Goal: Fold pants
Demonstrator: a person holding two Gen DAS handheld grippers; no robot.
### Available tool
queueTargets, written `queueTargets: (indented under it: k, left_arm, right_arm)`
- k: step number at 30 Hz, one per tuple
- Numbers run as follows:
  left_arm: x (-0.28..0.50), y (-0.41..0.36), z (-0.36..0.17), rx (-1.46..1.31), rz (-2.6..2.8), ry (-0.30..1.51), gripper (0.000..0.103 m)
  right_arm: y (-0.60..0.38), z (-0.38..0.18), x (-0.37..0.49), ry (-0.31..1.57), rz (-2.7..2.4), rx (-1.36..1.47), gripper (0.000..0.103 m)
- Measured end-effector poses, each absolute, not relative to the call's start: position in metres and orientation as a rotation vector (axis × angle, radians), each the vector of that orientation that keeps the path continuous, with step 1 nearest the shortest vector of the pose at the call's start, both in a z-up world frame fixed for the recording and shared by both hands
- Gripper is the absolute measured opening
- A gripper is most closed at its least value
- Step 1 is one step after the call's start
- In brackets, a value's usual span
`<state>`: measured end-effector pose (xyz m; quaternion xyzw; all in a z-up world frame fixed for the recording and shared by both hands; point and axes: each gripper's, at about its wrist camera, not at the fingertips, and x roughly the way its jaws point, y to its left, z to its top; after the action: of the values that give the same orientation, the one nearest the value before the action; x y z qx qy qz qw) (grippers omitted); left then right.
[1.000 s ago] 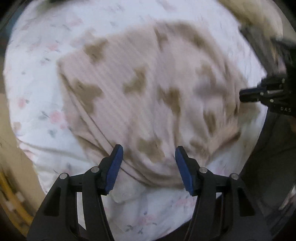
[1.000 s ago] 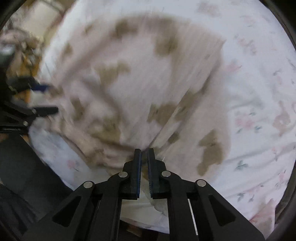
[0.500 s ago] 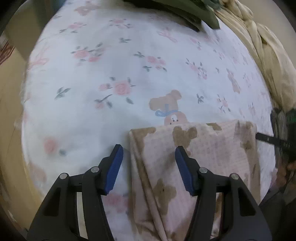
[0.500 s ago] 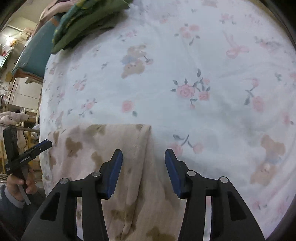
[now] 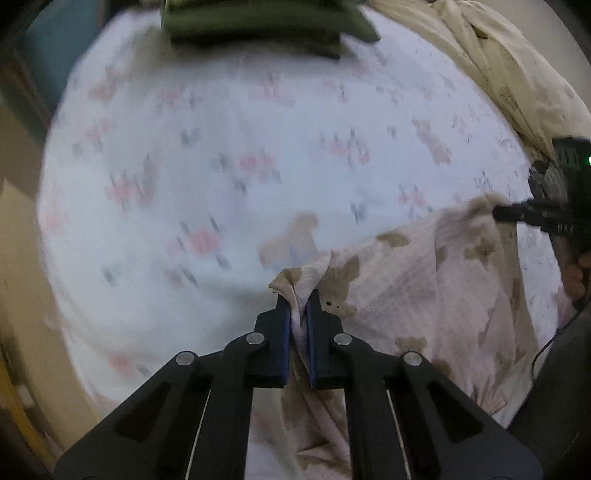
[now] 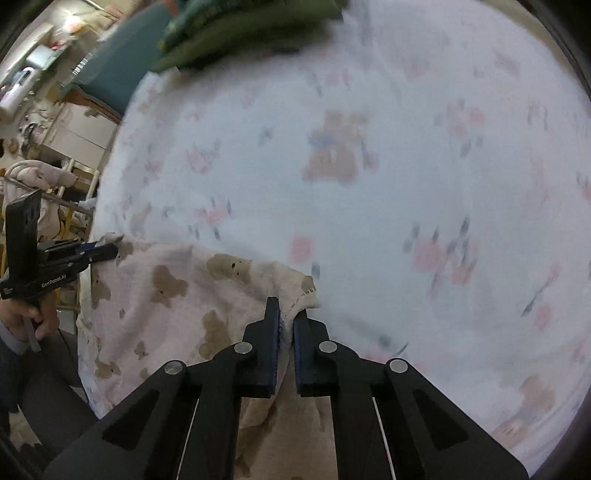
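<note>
Left wrist view: the left gripper [image 5: 298,302] is clamped on a bunched corner of the pants [image 5: 417,295] (pale pink, brown bear print), which spread to its right over the floral bedsheet [image 5: 221,166]. Folded green cloth [image 5: 266,22] lies far ahead.

Right wrist view: the right gripper [image 6: 286,317] pinches the opposite corner of the pants [image 6: 166,295], which extend leftward to the left gripper [image 6: 105,251].
</note>
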<state>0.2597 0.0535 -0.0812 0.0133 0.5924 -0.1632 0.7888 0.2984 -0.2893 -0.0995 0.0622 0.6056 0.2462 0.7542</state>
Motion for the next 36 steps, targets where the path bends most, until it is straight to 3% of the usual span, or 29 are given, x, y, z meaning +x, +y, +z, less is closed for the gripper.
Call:
queueTargets:
  k: [5,8,11,17,23,30,32,36]
  left_arm:
    - [0.289,0.074,-0.046,-0.01,-0.324,1.12,0.005]
    - [0.307,0.071,-0.043,0.014,-0.294,1.02,0.009]
    - [0.322,0.074,-0.066,0.043,-0.153,1.111,0.019]
    - [0.309,0.085,-0.072,-0.065,-0.098,1.128,0.019]
    - [0.273,0.035,-0.075,-0.144,-0.302,1.217,0.019]
    - [0.232,0.017,-0.114,-0.016,-0.259,1.379,0.02]
    - [0.228,0.031,-0.116,-0.055,-0.225,1.404,0.023]
    - [0.22,0.046,-0.106,-0.034,-0.197,1.384,0.029]
  right_arm:
    - [-0.296,-0.064,0.333,1.101,0.495,0.166,0.005]
    - [-0.298,-0.071,0.353,1.089,0.423,0.222,0.006]
    - [-0.302,-0.091,0.36,1.161,0.291,0.165,0.011]
    - [-0.331,-0.096,0.347,1.243,0.277,0.318,0.011]
    - [-0.264,-0.078,0.312,1.262,0.486,0.288,0.011]
    - [-0.201,-0.128,0.274,1.457,0.536,0.031,0.011]
    - [-0.208,-0.142,0.267,1.51,0.504,-0.025,0.001]
    - [-0.238,-0.131,0.261,1.527,0.403,0.017,0.001]
